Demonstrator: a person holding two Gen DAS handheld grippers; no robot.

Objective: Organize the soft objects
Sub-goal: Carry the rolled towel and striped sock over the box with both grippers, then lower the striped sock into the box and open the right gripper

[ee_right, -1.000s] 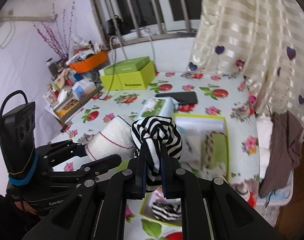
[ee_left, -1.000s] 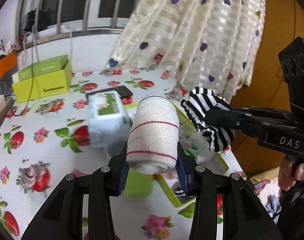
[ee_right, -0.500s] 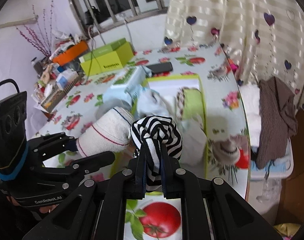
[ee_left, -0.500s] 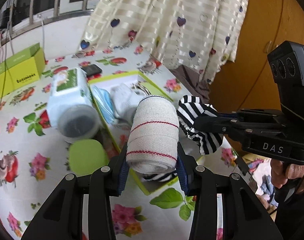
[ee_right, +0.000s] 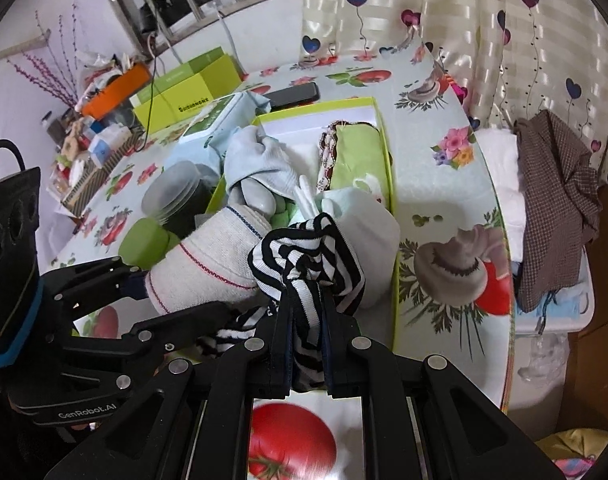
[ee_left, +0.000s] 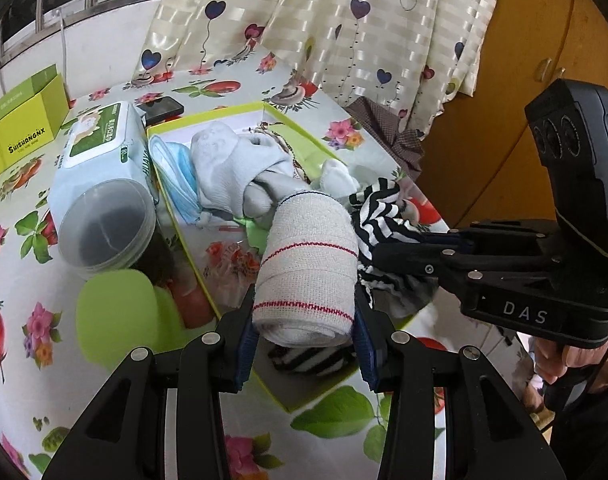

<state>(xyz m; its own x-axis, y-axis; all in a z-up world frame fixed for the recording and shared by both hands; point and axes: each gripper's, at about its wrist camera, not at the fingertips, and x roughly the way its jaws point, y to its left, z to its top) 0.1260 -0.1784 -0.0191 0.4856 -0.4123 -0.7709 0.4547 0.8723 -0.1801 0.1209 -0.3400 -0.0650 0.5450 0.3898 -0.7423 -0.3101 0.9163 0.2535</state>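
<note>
Item: left tongs (ee_left: pixel 304 344), clenched on a white bandage roll (ee_left: pixel 308 264) poised over the near end of the lime-green box (ee_left: pixel 280 114).

Item: right tongs (ee_right: pixel 306 332), clamped on striped cloth (ee_right: pixel 304 256), just beside the roll and over the same end.

Risk: the box already holds gloves (ee_left: pixel 232 164) and a mask; on release the roll could tip off the heap and over the rim onto the worktop (ee_left: pixel 336 412), or the cloth could snag.

Change: both loads now sit lower and nearer the box than a second ago.

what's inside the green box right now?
In the green box: pale socks, a blue face mask, green cloth, a striped piece at the near end. Anything beneath them is covered.
</note>
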